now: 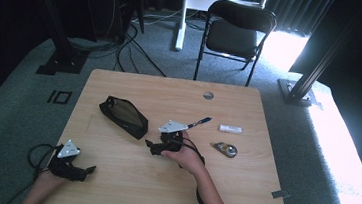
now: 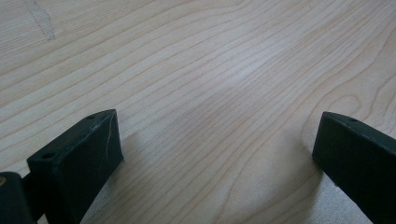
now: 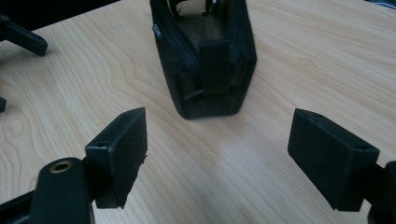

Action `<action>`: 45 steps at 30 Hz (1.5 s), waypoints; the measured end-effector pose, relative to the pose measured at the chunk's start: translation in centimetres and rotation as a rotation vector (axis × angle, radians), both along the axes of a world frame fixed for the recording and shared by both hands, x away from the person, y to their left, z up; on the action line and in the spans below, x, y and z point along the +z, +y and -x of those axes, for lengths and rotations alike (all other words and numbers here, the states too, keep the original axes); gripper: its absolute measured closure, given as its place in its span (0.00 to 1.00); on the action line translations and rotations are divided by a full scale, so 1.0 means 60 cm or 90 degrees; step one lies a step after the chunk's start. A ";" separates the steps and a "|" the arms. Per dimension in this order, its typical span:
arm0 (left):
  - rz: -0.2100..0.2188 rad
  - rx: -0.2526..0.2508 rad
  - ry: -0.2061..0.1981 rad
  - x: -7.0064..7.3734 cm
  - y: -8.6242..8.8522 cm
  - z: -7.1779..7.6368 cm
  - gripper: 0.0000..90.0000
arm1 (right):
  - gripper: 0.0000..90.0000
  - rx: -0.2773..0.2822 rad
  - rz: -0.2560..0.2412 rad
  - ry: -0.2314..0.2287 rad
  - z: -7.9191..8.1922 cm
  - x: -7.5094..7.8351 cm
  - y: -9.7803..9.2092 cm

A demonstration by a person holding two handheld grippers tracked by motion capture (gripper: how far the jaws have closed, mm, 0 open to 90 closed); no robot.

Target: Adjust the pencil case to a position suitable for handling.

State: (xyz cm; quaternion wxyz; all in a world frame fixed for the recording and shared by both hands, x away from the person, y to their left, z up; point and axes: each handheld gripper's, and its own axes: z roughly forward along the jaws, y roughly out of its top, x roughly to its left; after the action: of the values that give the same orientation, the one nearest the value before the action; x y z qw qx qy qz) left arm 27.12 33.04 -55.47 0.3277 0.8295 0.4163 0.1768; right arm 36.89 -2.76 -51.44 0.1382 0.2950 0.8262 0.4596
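I'm holding the left gripper (image 1: 84, 170) low at the near left corner of the light wooden table (image 1: 241, 188), jaws standing wide apart with bare wood grain between them in the left gripper view (image 2: 215, 154). Further in, I'm hovering the right gripper (image 1: 153, 147) near the middle of the table, jaws spread wide and clasping nothing; in the right gripper view (image 3: 217, 154) they are pointing straight at the black zippered fabric pencil pouch (image 3: 205, 60), which is lying just ahead of the tips, apart from them, its zip open. From above, that pouch (image 1: 123, 116) is lying at a slant left of centre. Behind my right hand (image 1: 183, 157) a blue pen (image 1: 198, 122) is resting; to the right are lying a round-bodied correction tape dispenser (image 1: 224, 149) and a small white eraser (image 1: 230, 129). Beyond the table's far edge a black folding chair (image 1: 236, 32) is standing.
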 end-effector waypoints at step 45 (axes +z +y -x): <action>0.000 0.000 0.000 0.000 0.000 0.000 0.02 | 0.81 0.026 0.043 0.030 -0.017 -0.002 0.025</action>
State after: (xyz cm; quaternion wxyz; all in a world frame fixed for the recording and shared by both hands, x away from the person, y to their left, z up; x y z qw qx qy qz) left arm 27.12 33.04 -55.47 0.3278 0.8294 0.4164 0.1768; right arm 37.90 -1.26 -51.57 0.1193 0.2840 0.8501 0.4271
